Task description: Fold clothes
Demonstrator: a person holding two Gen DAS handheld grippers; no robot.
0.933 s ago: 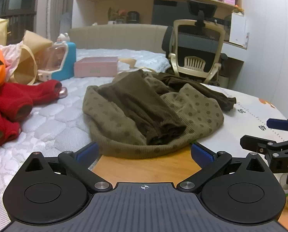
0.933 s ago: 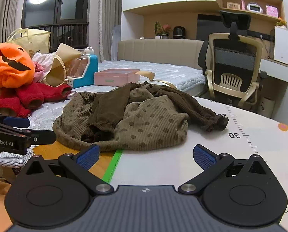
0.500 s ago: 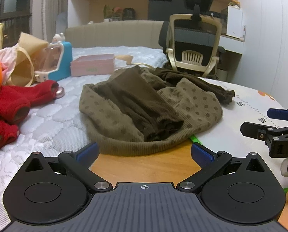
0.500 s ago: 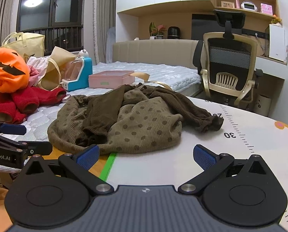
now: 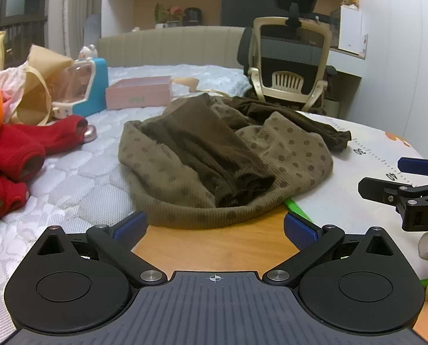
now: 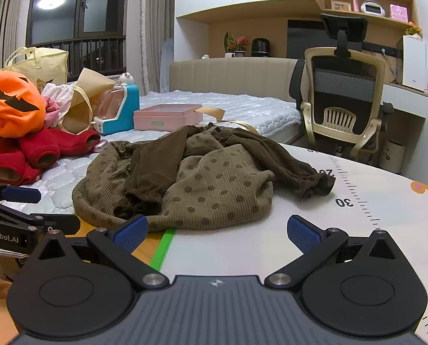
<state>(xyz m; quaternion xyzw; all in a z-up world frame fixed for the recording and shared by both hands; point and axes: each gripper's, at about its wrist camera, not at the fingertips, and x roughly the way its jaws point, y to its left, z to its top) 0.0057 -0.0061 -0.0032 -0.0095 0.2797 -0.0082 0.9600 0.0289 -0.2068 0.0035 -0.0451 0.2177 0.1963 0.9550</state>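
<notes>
Both tongs have edged closer to the crumpled olive-brown polka-dot ribbed garment [image 5: 225,155], whose hem now lies just ahead of their blue pads. Left tongs [image 5: 215,225] and right tongs [image 6: 217,228] gape wide, released, holding nothing. Beyond the garment's left side lie red fleece clothes [image 6: 38,151]; behind it, a pink flat box [image 6: 168,116].

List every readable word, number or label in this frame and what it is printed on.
"enRobot.AI" (cut off at the picture's edge): left gripper, seen from the right wrist.
"DA" (cut off): right gripper, seen from the left wrist.
"20", "30": ruler print on the white mat.
"30", "40": same ruler, left wrist view.
Green label on the pink box: too blurred to read.
</notes>
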